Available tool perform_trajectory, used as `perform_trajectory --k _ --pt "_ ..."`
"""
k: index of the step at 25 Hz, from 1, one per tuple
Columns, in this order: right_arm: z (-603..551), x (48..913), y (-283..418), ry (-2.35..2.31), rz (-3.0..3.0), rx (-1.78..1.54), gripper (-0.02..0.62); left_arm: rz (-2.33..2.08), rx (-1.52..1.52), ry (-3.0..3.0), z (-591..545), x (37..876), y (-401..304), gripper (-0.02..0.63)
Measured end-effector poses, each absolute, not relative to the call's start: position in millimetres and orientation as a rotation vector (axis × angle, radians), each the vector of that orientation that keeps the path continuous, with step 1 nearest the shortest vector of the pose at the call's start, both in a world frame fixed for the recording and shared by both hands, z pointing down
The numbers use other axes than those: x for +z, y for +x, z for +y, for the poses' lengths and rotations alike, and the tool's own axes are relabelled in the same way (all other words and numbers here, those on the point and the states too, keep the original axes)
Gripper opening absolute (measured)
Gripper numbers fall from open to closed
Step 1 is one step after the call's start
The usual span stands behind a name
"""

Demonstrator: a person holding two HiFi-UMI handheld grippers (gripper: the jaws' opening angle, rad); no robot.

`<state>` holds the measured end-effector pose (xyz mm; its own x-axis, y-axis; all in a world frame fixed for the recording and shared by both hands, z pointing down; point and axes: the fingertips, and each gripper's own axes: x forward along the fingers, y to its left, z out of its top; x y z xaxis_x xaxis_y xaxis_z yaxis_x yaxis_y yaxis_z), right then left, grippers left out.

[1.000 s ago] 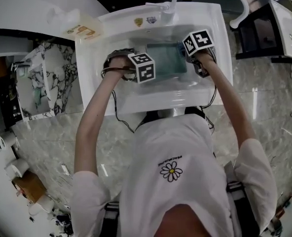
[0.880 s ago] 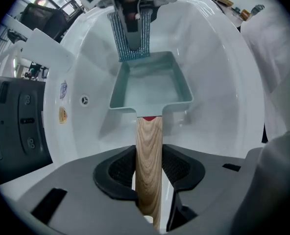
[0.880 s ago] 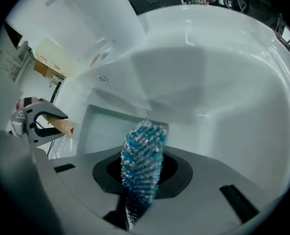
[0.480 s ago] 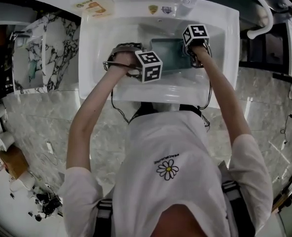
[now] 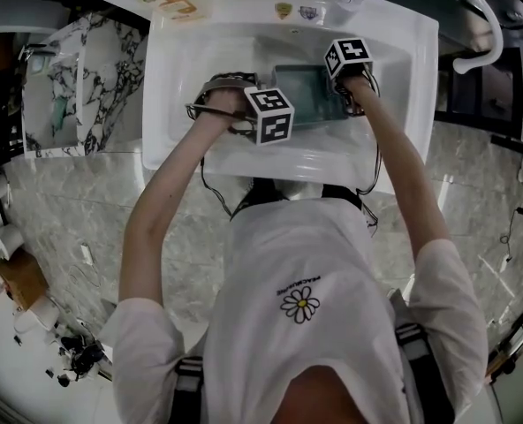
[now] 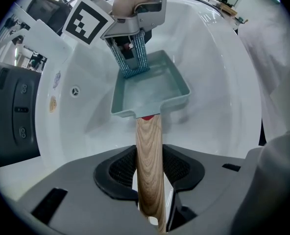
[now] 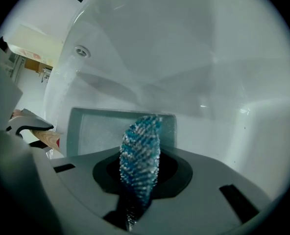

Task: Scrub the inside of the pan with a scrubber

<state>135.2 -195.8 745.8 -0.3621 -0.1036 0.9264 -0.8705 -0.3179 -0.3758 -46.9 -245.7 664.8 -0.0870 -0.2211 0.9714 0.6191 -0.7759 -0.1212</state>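
The left hand-held gripper (image 6: 150, 180) pinches the wooden handle (image 6: 148, 146) of the pan (image 6: 157, 89). The right hand-held gripper (image 7: 140, 177) pinches the scrubber (image 7: 141, 146) at the pan's 11 o'clock corner. Scrubbing seems to begin; next it needs pressing down and rubbing.

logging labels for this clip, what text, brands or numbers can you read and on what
No text can be read.
Shirt print, above the daisy: too blurred.
Stickers on the sink rim: too small.
Card at the sink's back corner: too blurred.
Cubes: square markers only, no words.
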Motion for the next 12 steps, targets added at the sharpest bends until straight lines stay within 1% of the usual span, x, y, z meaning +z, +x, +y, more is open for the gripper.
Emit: perform_trajectory --k 8,12 --pt "-202 744 122 1.283 -1.354 1.827 0.057 -0.456 -1.901 -1.644 -246 665 -48 0.155" --pt "-212 735 104 1.281 -1.4 1.895 0.057 -0.453 -1.894 -1.649 -245 665 -49 0.155"
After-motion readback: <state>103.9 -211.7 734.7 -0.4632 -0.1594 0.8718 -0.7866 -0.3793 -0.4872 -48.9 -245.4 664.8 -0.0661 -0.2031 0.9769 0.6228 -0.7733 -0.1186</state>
